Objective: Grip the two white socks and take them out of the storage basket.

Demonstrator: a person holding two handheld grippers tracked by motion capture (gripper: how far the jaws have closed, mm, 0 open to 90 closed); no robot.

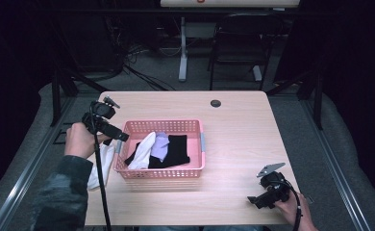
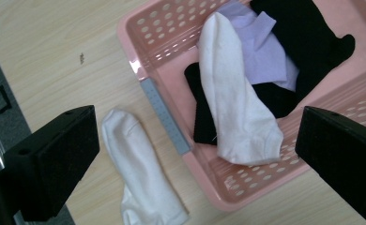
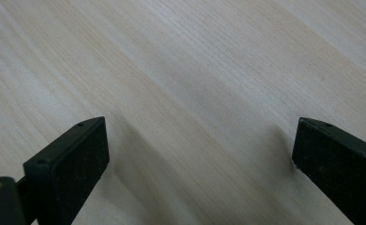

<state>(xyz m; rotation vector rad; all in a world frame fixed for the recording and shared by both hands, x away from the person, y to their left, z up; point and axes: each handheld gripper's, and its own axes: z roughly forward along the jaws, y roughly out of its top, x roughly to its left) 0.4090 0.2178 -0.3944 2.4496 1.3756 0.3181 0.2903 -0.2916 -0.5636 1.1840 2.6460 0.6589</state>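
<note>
Hovering my left gripper [image 2: 190, 154] over the left end of the pink basket [image 1: 193, 126], jaws spread wide and holding nothing; by my reckoning one white sock [image 2: 141, 171] is out on the surface just beside that end, while a second white sock [image 2: 235, 98], a lilac piece [image 2: 265, 51] and black ones [image 2: 308, 33] are left inside. The outside sock lies flat, long axis roughly parallel to the basket's short wall. My right gripper [image 1: 264, 198] rests well off toward the basket's right, jaws likewise parted and empty.
</note>
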